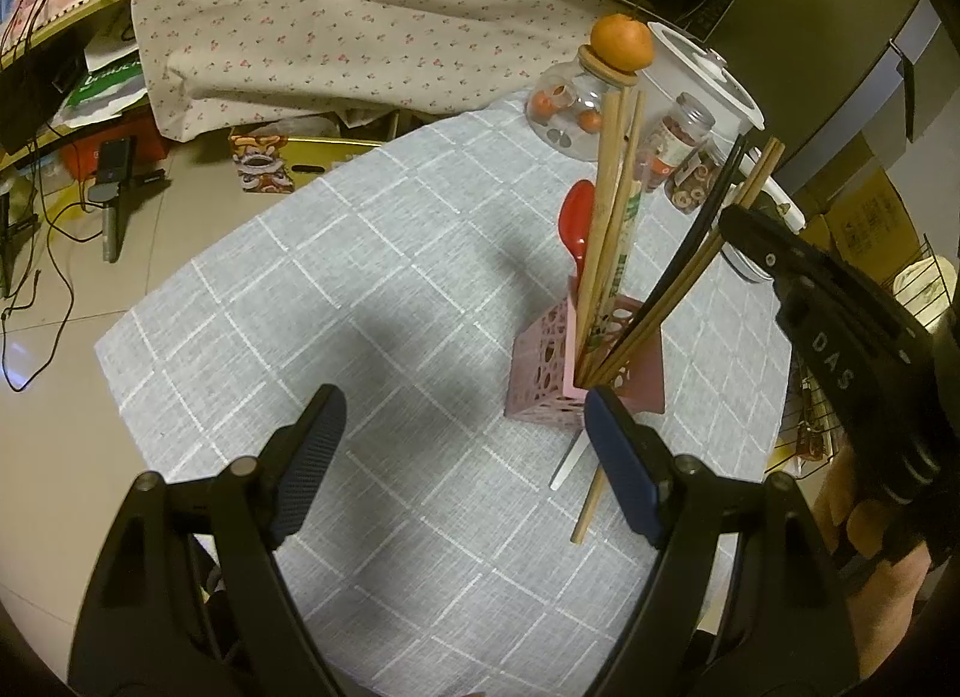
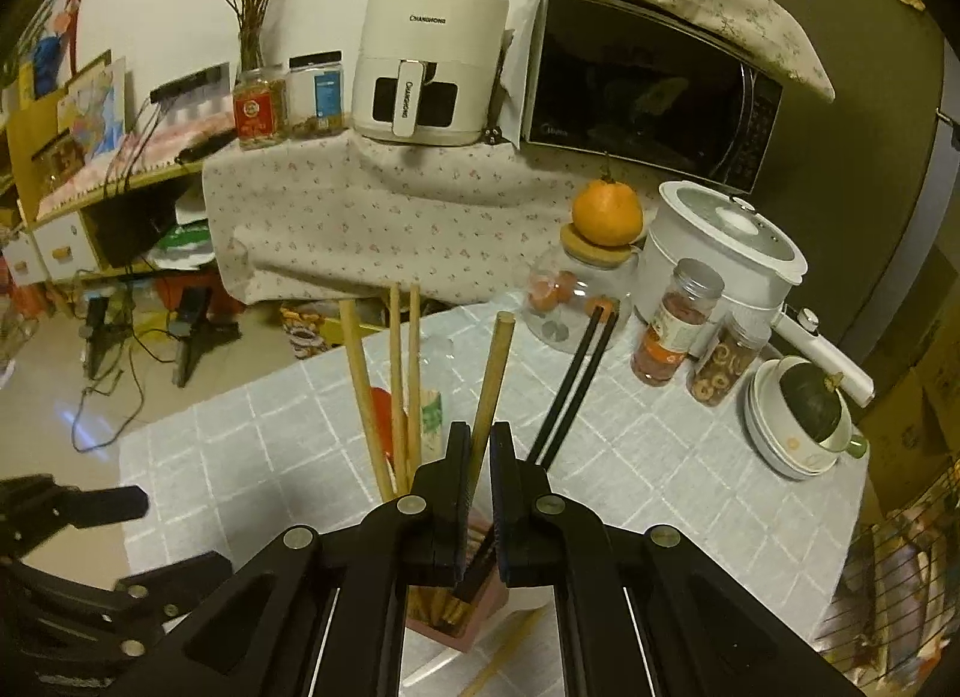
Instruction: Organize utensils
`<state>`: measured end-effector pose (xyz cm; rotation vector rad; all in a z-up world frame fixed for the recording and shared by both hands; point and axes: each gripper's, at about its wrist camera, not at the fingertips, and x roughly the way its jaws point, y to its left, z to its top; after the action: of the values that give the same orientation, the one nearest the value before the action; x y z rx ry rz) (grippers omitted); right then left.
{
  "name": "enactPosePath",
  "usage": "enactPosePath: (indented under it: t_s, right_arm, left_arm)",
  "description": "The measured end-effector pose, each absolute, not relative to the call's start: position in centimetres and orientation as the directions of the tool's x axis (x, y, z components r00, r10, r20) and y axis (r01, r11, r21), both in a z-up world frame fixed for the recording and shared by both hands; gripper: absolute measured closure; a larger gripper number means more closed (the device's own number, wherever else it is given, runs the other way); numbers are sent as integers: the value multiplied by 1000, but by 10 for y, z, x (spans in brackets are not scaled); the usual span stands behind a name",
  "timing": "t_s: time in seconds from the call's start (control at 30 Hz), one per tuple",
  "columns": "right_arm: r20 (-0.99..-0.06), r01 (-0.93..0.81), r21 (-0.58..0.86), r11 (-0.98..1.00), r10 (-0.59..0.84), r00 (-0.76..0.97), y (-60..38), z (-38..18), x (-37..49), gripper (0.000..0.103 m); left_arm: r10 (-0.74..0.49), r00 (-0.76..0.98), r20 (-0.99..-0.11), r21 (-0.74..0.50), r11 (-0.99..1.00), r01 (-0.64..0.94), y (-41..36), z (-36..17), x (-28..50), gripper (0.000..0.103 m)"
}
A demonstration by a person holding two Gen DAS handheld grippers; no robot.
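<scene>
The right claw [image 2: 480,457] is closed down on a single wooden chopstick [image 2: 489,391], its two pads pinching the stick partway along while the lower end runs down into the pink holder [image 2: 474,622] directly beneath. The left claw [image 1: 462,457] hangs over the worktop [image 1: 360,289] with its jaws spread wide and nothing between them; its right finger sits just beside the near corner of the pink holder [image 1: 543,361].

That holder is a square, perforated pink box standing upright on the grey checked cloth. Out of it rise several pale wooden chopsticks [image 1: 609,205], a pair of black chopsticks [image 1: 699,241] leaning to the right, and a red spoon [image 1: 577,223] with its bowl up. On the cloth just in front of the holder lie a loose wooden chopstick [image 1: 588,508] and a white utensil handle [image 1: 569,464], both partly hidden by the left claw's finger.

Farther back on the worktop stand a round glass jar [image 2: 561,307] with an orange [image 2: 606,215] perched on its wooden lid, two small snack jars [image 2: 675,331], a white electric pot [image 2: 714,253] and a stack of bowls holding a dark green squash [image 2: 810,403]. Behind, on a floral-draped shelf, sit a white air fryer [image 2: 429,66] and a microwave [image 2: 648,90].
</scene>
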<state>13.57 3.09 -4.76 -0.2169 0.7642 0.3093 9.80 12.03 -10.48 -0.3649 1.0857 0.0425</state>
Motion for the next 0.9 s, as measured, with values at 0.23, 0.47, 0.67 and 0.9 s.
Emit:
enactPosePath:
  t_s: [0.23,0.47,0.67,0.9]
  right_arm:
    - [-701,-368,-71,927,216,680,38,-48,134,98]
    - [-672,-373,-65,926,235,703,38,-38,130,98]
    - [-676,-365,-42,930,242,696,36,-38,131,98]
    - [-738,-359,-21,933,228,636,32,-56,138,96]
  left_arm:
    - [-145,473,-869,-272,939,-211,120,-105,97,21]
    - [-149,473,-868,-278,936,-215,120,-104,96,21]
    - [-151,473,-868,-278,937,-213,121,-104,96,21]
    - [-150,470,-870,-273,939,-207,120,-105,96,21]
